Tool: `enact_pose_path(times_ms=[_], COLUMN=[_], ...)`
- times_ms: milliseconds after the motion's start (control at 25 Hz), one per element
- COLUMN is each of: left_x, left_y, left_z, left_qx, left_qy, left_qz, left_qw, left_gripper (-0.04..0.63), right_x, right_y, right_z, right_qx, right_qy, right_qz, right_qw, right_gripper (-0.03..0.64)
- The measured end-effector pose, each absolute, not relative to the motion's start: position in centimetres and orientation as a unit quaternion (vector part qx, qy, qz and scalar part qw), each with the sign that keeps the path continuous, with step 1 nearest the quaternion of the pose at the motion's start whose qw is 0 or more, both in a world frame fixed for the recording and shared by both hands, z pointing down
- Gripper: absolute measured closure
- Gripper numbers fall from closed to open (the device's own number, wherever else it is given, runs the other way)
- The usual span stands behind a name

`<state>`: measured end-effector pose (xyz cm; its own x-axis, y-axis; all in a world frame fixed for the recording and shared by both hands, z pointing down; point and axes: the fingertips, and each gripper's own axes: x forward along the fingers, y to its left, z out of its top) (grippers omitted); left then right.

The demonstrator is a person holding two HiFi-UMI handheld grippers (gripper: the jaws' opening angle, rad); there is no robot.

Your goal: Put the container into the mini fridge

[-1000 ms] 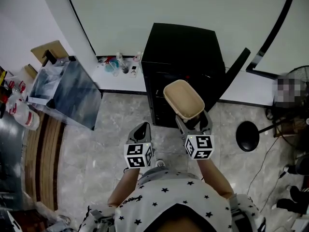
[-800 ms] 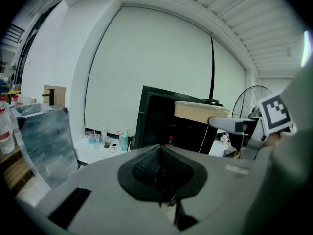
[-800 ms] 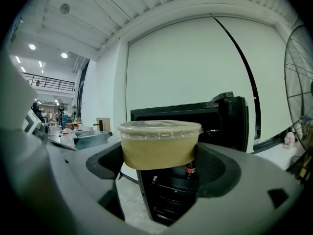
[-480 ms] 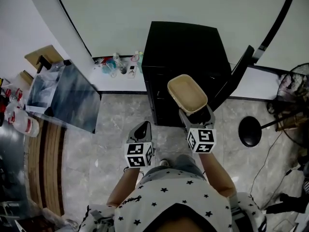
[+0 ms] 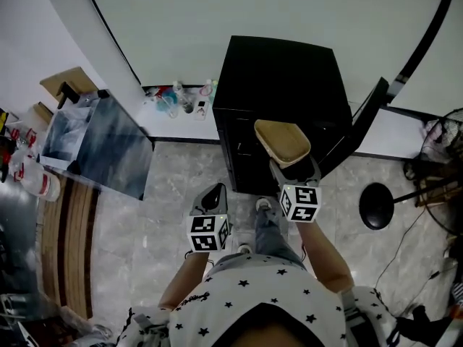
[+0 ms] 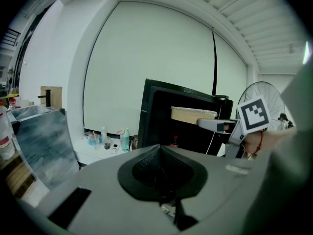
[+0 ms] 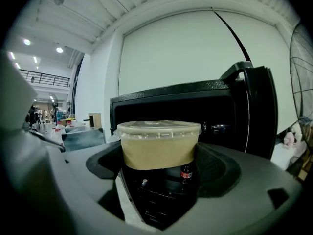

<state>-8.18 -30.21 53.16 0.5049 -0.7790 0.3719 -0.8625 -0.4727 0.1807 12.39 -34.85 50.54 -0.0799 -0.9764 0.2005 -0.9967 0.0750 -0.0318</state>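
Note:
The black mini fridge (image 5: 278, 92) stands against the wall with its door (image 5: 360, 125) swung open to the right. My right gripper (image 5: 291, 163) is shut on a tan lidded container (image 5: 282, 142) and holds it at the fridge's open front. In the right gripper view the container (image 7: 159, 146) sits level between the jaws, with the dark fridge interior (image 7: 220, 116) and a small bottle (image 7: 186, 173) behind it. My left gripper (image 5: 213, 196) hangs shut and empty over the floor, left of the fridge. The left gripper view shows the container (image 6: 193, 114) in front of the fridge (image 6: 166, 116).
A grey glass-like panel (image 5: 108, 147) leans at the left. Several small bottles (image 5: 177, 96) stand on the white ledge beside the fridge. A round black stand base (image 5: 376, 205) and a fan (image 5: 450, 125) are at the right. My foot (image 5: 262, 205) is below the fridge.
My right gripper has carried the container forward and lower, toward the fridge opening, and it now sits more level. The left gripper has stayed where it was.

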Motion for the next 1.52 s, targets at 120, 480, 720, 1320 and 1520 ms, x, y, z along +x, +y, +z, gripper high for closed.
enact_pose_path(times_ms=[120, 480, 720, 1320, 1520], left_x=[-7.7, -7.6, -7.3, -6.9, -7.2], left_y=[-31.4, -34.1, -35.3, -36.2, -36.3], left_z=[53.0, 53.7, 54.1, 54.7, 55.0], left_qx=[0.846, 0.832, 0.831, 0.83, 0.828], left_qy=[-0.49, -0.512, -0.514, -0.511, -0.512], left_qz=[0.115, 0.108, 0.106, 0.111, 0.113], left_qw=[0.176, 0.185, 0.187, 0.195, 0.198], left_gripper=[0.583, 0.583, 0.583, 0.583, 0.583], right_x=[13.0, 13.7, 13.9, 14.6, 14.8], right_y=[-36.4, -40.2, -41.9, -46.2, -47.6], right_z=[51.4, 53.6, 54.7, 55.4, 55.9], right_qx=[0.673, 0.666, 0.666, 0.673, 0.679], right_qy=[-0.731, -0.735, -0.733, -0.725, -0.717], right_qz=[0.083, 0.087, 0.093, 0.103, 0.108], right_qw=[0.073, 0.097, 0.101, 0.107, 0.112], right_gripper=[0.164, 0.164, 0.164, 0.164, 0.164])
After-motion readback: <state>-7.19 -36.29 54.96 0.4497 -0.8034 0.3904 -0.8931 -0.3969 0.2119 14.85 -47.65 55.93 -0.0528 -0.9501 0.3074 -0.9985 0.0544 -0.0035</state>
